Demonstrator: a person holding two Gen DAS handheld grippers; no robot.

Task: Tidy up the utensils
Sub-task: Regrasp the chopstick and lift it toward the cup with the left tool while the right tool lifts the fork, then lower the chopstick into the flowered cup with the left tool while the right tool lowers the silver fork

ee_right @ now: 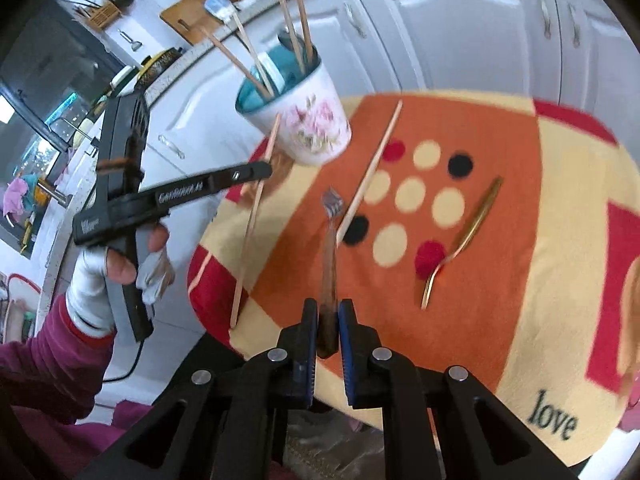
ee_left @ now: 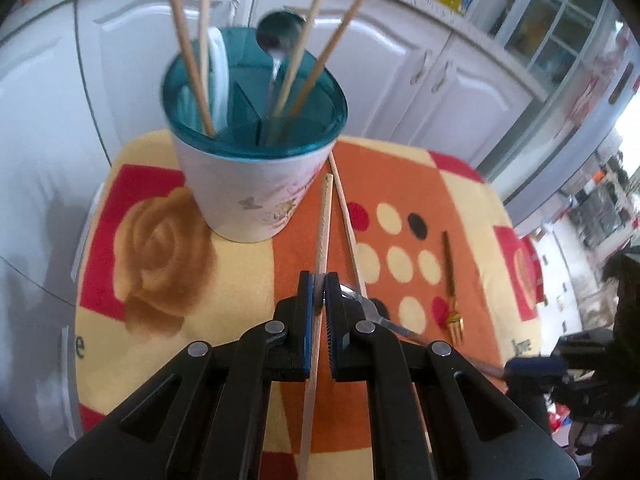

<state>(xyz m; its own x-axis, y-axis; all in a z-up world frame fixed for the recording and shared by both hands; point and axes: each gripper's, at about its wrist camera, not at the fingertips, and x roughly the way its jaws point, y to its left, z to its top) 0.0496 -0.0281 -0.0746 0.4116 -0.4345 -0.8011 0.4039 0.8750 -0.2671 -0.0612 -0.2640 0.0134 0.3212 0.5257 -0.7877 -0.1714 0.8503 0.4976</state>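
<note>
While looking along the left gripper [ee_left: 319, 292], saw its jaws pinched narrow on a pale chopstick [ee_left: 325, 216], pads pressed against the shaft. Found the free tip aimed toward twelve o'clock, ending just short of the utensil holder [ee_left: 248, 196] and clear of the cloth. Noted the holder, white with a floral print and a teal divided insert, standing upright on the patterned cloth [ee_left: 240, 280] at about eleven o'clock from the jaws. Counted four chopsticks leaning inside it, two at its nine o'clock side and two at its three o'clock side, with a metal spoon [ee_left: 280, 32] and a white spoon [ee_left: 219, 76] between them.

Saw a second loose chopstick [ee_left: 348, 224] lying on the cloth just at one o'clock of the held one, close beside it. Spotted a gold fork [ee_left: 451, 280] lying farther out at two o'clock, tines toward six.

From the right wrist view, found the right gripper [ee_right: 328, 322] closed tight on the handle of a silver fork [ee_right: 330, 240], tines toward twelve o'clock and raised off the cloth. Saw a gloved hand [ee_right: 120, 268] with a magenta sleeve at nine o'clock, holding the left gripper.
</note>
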